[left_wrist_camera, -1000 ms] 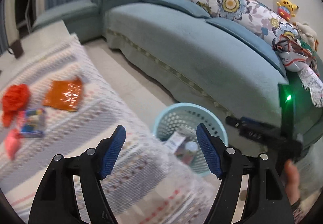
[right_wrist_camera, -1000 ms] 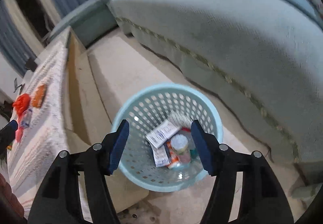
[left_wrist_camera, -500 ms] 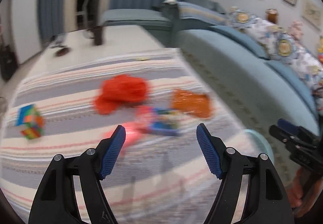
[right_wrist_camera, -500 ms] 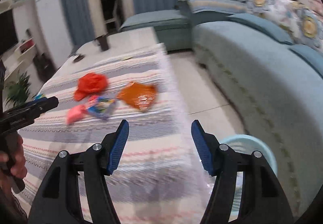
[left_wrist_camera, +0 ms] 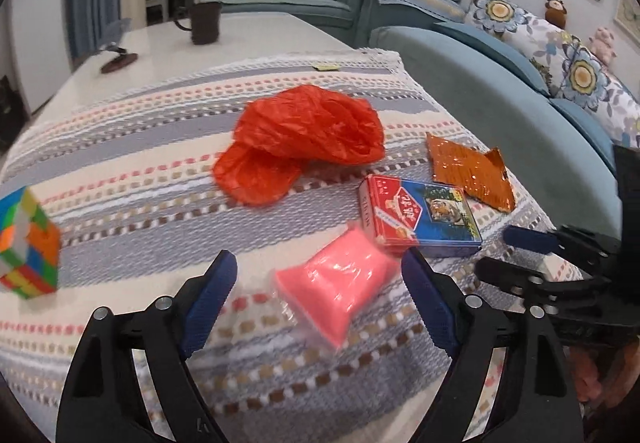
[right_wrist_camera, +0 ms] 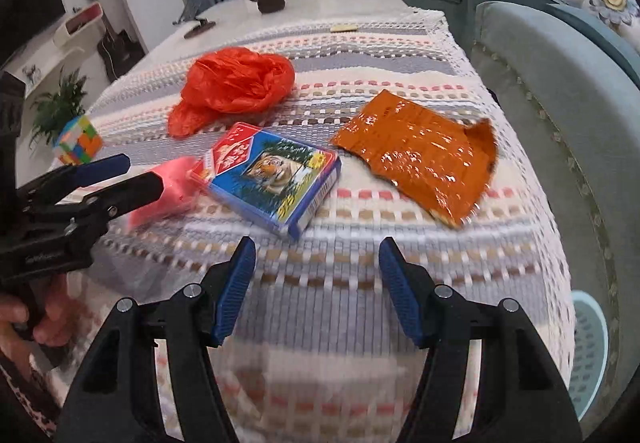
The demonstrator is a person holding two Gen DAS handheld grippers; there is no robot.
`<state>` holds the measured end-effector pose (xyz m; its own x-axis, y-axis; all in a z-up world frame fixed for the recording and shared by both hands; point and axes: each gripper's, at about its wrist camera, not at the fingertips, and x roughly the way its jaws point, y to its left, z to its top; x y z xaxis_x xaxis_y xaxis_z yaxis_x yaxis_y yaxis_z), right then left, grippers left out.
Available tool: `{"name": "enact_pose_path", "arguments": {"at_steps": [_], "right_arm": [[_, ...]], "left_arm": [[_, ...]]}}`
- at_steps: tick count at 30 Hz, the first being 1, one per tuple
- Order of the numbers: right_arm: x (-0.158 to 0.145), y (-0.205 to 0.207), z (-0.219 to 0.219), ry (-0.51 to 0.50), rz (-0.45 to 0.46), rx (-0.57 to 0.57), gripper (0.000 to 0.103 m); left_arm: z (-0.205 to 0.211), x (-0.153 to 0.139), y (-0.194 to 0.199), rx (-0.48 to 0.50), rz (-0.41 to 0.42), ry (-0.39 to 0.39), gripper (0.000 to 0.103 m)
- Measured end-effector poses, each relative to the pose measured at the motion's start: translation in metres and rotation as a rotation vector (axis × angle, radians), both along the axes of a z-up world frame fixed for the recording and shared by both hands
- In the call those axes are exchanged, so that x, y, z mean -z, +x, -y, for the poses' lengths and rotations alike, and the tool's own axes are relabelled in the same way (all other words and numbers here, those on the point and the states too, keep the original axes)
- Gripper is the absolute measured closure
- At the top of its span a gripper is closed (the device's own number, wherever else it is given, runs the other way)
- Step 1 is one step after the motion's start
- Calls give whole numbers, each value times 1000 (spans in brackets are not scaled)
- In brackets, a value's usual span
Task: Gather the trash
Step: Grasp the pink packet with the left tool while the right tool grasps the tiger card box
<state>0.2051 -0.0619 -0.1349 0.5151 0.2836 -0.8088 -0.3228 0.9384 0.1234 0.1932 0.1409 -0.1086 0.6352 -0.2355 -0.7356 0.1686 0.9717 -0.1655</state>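
I have swung both grippers from the basket (right_wrist_camera: pixel 588 355) back over the desk (left_wrist_camera: pixel 120 171). Trash lies around the card box (left_wrist_camera: pixel 420 219): red bag (left_wrist_camera: pixel 308 139) beyond, orange wrapper (left_wrist_camera: pixel 468 171) right. My left gripper (left_wrist_camera: pixel 320 295), jaws opening, straddles the pink packet (left_wrist_camera: pixel 340 287) for pickup; the right gripper (right_wrist_camera: pixel 316 283) hangs open, empty.

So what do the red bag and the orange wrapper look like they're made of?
Red bag: thin plastic film, probably; crumpled into soft, slightly shiny folds. Orange wrapper: looks like foil or metallised plastic; glossy, speckled glints, torn edge.
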Motion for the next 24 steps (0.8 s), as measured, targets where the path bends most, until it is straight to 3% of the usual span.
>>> {"name": "enact_pose_path", "arguments": {"at_steps": [1, 3, 6, 11, 13, 14, 15, 20, 24], "right_arm": [[1, 4, 0, -1, -4, 5, 40], [1, 14, 1, 31, -15, -5, 35], [4, 22, -2, 26, -28, -29, 28], [3, 22, 0, 54, -25, -36, 26], [3, 22, -2, 51, -24, -37, 26], [2, 21, -4, 48, -17, -48, 26], [1, 18, -8, 46, -10, -67, 29], [-1, -5, -42, -91, 76, -163, 69], [-6, -23, -65, -55, 69, -241, 71]], "left_arm": [[3, 2, 2, 30, -15, 0, 24], [10, 8, -3, 100, -49, 1, 44], [17, 8, -19, 170, -54, 38, 48], [21, 12, -13, 133, -63, 28, 41], [27, 13, -8, 88, -60, 52, 45], [30, 12, -9, 62, -53, 80, 60], [30, 12, -10, 42, -49, 101, 66], [-8, 10, -32, -138, -34, 69, 66], [-45, 6, -49, -250, 1, -34, 66]]}}
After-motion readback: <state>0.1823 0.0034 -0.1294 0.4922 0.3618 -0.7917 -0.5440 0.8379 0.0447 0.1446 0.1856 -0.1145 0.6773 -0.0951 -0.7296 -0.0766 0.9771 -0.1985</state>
